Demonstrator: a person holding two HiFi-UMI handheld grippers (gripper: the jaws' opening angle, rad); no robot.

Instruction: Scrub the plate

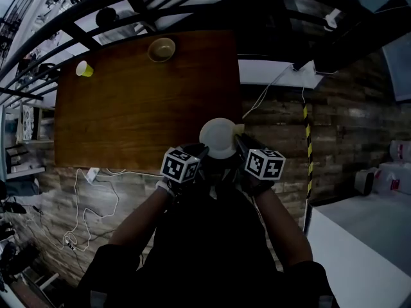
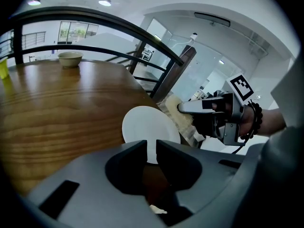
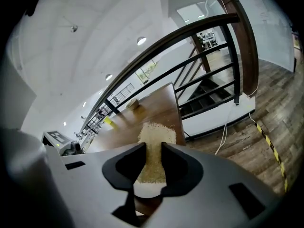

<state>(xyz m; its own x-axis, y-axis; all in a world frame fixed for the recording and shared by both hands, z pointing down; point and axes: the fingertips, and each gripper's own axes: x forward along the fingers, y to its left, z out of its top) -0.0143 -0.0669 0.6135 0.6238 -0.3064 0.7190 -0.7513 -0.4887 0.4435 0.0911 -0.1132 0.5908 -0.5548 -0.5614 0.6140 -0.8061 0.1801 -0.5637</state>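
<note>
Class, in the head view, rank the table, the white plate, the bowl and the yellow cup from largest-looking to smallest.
1. table
2. white plate, though it is nearer the camera than the bowl
3. bowl
4. yellow cup

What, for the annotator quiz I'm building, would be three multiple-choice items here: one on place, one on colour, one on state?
1. Where is the scrub pad? A between the left gripper's jaws; B between the right gripper's jaws; C inside the cup.
2. What colour is the cup? A red; B blue; C yellow.
3. The left gripper is: A shut on the plate; B open, empty; C shut on the cup.
Answers: B, the pad fills the gap between those jaws; C, it shows yellow in the head view; A, its jaws pinch the white plate's rim.
</note>
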